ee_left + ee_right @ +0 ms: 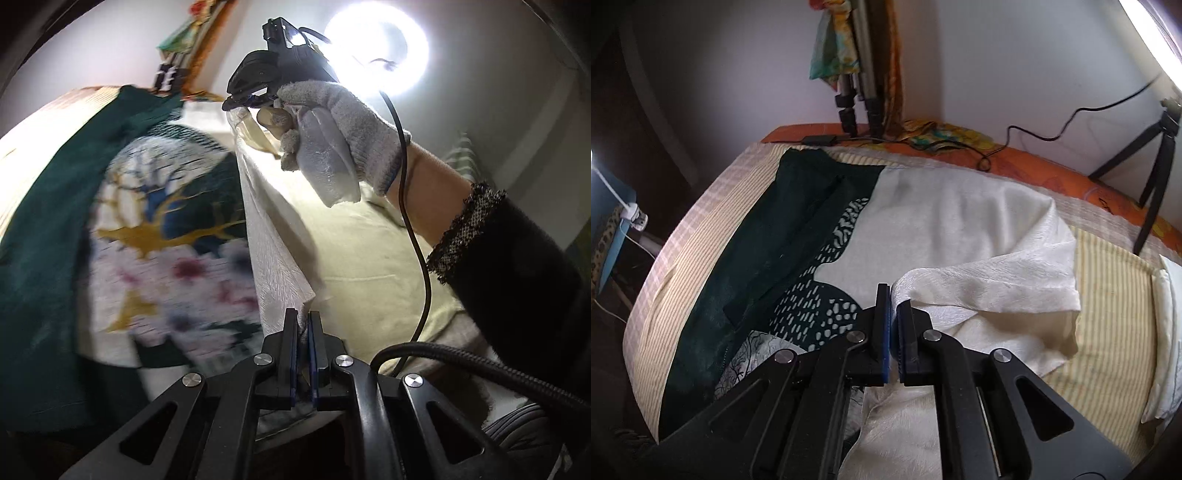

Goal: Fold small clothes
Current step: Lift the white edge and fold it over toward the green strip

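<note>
Left wrist view alone shows the right gripper (240, 104) in a gloved hand (332, 125) before the ring light (376, 55); right wrist view alone shows the bed (683, 236) and tripod (1156, 162). Both grippers — left gripper (303, 321) too — pinch edges of the cream cloth (960, 221), jaws nearly closed; cloth drapes over the green patterned garment (798, 229).

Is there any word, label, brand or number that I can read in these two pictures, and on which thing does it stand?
None can be read.
Dark marks on the orange cover: too small and blurred to read.
Green printed cloth: pictures only, trees and flowers, no letters.
Cream cloth held by both tongs: plain.
</note>
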Tool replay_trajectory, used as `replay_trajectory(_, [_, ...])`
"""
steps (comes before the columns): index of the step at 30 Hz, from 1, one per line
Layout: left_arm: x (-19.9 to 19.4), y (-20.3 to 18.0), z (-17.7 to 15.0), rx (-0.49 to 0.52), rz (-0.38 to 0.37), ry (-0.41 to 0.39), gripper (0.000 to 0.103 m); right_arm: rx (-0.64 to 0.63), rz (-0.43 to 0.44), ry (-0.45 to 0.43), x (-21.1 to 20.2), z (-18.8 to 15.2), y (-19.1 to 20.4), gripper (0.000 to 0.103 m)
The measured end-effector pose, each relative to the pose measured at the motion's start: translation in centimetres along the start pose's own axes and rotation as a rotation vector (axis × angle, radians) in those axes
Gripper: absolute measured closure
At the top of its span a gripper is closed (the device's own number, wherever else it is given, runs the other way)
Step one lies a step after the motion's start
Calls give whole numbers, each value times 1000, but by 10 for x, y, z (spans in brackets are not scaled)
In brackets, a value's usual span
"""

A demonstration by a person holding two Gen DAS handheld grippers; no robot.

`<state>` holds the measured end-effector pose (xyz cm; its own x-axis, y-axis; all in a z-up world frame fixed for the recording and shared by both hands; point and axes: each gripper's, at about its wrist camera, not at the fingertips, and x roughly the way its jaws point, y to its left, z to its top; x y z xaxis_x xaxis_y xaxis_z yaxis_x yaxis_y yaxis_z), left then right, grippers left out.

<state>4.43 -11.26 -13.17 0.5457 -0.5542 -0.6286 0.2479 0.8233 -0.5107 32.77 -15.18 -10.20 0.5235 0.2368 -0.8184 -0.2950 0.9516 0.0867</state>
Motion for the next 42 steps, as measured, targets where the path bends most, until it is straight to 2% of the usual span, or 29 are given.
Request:
replay_trajectory(2, [-3, 12, -2, -25, 17, 3, 102, -13, 15, 40, 17, 0, 8, 99])
replay_trajectory(4, [-2, 21, -4, -45, 22, 8, 102, -18, 39, 88, 29, 0, 14, 93])
replay_trajectory(6, [-1, 26, -5, -51, 22, 12, 102, -24, 79, 102, 24, -1, 14, 69])
replay_trajectory(8, [-2, 25, -6, -35, 24, 6, 102, -18, 121, 52, 5, -2, 0, 55])
replay_trajectory(9, [-1, 25, -5, -24, 28, 1, 102, -3, 143, 22, -8, -3, -13, 52])
replay_trajectory(11, [-1, 27, -5, -19, 29, -4, 102, 54, 144, -30, -26, 0, -43, 50])
replay_trajectory(15, [2, 35, -5, -39, 21, 9, 102, 275, -8, -61, -34, -4, -116, 49])
replay_trajectory(16, [3, 35, -5, -40, 22, 12, 102, 333, 11, -67, -32, -6, -131, 49])
replay_trajectory(17, [3, 37, -4, -43, 24, 12, 102, 381, 43, -78, -32, -8, -144, 48])
replay_trajectory(18, [3, 38, -4, -47, 24, 11, 102, 420, 36, -92, -31, -10, -155, 44])
replay_trajectory(21, [2, 39, -3, -43, 32, 7, 102, 457, -50, -58, -17, -11, -168, 41])
replay_trajectory(23, [3, 40, -3, -44, 30, 8, 102, 466, -29, -19, -5, -13, -169, 41])
replay_trajectory(26, [3, 39, -3, -38, 31, 7, 102, 426, -33, -13, 1, -13, -159, 41])
replay_trajectory(27, [3, 39, -2, -37, 31, 7, 102, 400, -48, -10, 3, -11, -155, 51])
replay_trajectory(28, [4, 40, -2, -39, 28, 9, 102, 377, -64, -3, 5, -9, -152, 66])
replay_trajectory(29, [4, 40, -2, -43, 24, 10, 102, 367, -63, 7, 6, -9, -151, 99])
replay_trajectory(31, [2, 41, -2, -54, 13, 12, 102, 376, -52, 29, 5, -3, -151, 98])
replay_trajectory(37, [-1, 45, -3, -92, -41, 27, 102, 349, -41, -77, -39, 45, -146, 98])
replay_trajectory(42, [-4, 51, -4, -119, -55, 29, 102, 253, -69, -70, -31, 82, -107, 98])
